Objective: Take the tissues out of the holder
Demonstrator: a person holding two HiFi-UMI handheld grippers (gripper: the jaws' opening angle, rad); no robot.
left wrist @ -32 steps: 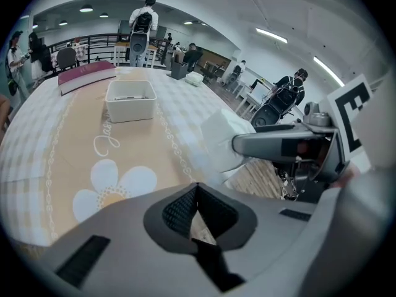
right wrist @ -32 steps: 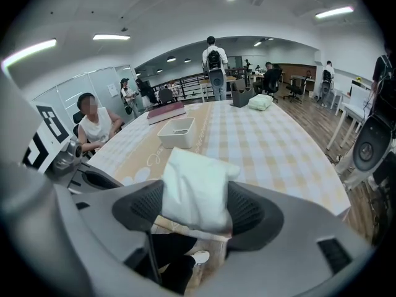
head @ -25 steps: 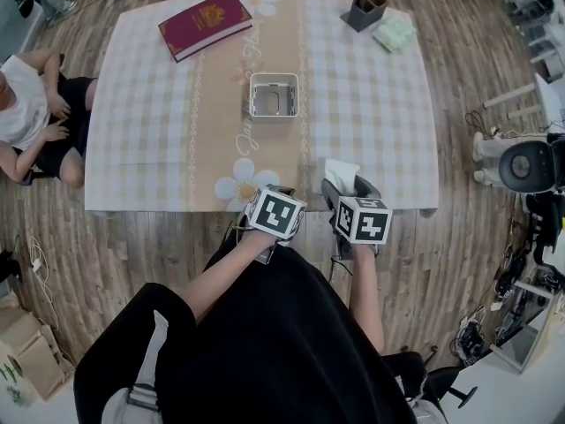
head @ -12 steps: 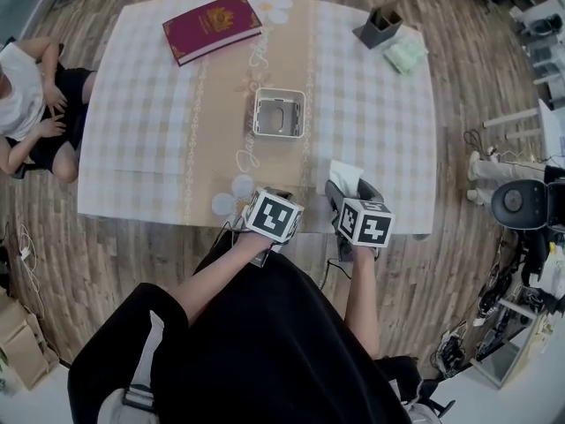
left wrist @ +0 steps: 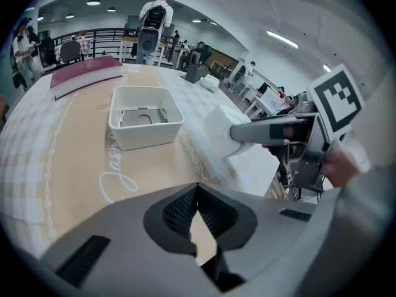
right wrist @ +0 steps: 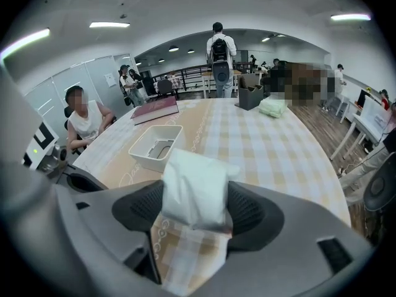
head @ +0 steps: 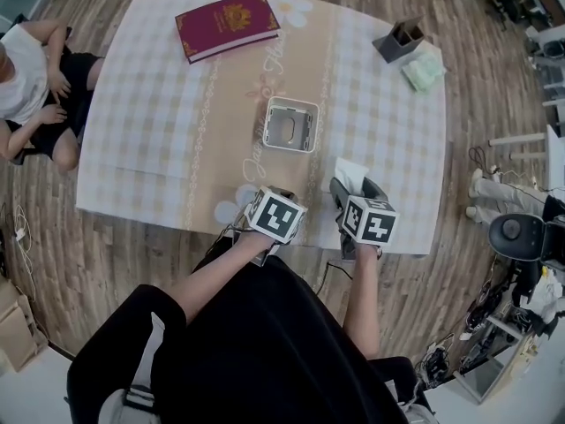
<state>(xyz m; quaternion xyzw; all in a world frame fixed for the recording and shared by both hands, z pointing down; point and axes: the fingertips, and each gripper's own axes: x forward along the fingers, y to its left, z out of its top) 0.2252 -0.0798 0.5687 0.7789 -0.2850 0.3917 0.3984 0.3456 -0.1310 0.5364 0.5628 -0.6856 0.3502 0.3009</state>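
Observation:
The white square holder (head: 287,124) stands at the middle of the checked table, and no tissues show inside it (left wrist: 145,116) (right wrist: 154,146). My right gripper (head: 353,184) is shut on a white tissue pack (head: 347,171), clear of the holder and over the table's near right part. In the right gripper view the pack (right wrist: 195,187) fills the gap between the pads of that gripper (right wrist: 195,206). My left gripper (head: 265,197) hovers at the near edge, left of the right one. Its pads (left wrist: 185,206) meet with nothing between them. The left gripper view shows the held pack (left wrist: 219,132) too.
A red book (head: 228,23) lies at the far left of the table (head: 150,148). A dark pen holder (head: 399,38) and a pale green pack (head: 422,71) sit at the far right. A seated person (head: 26,87) is beside the table's left side.
Both grippers have come further over the table, nearer the holder. The tissue pack stays held in the right gripper, and the left one stays shut.

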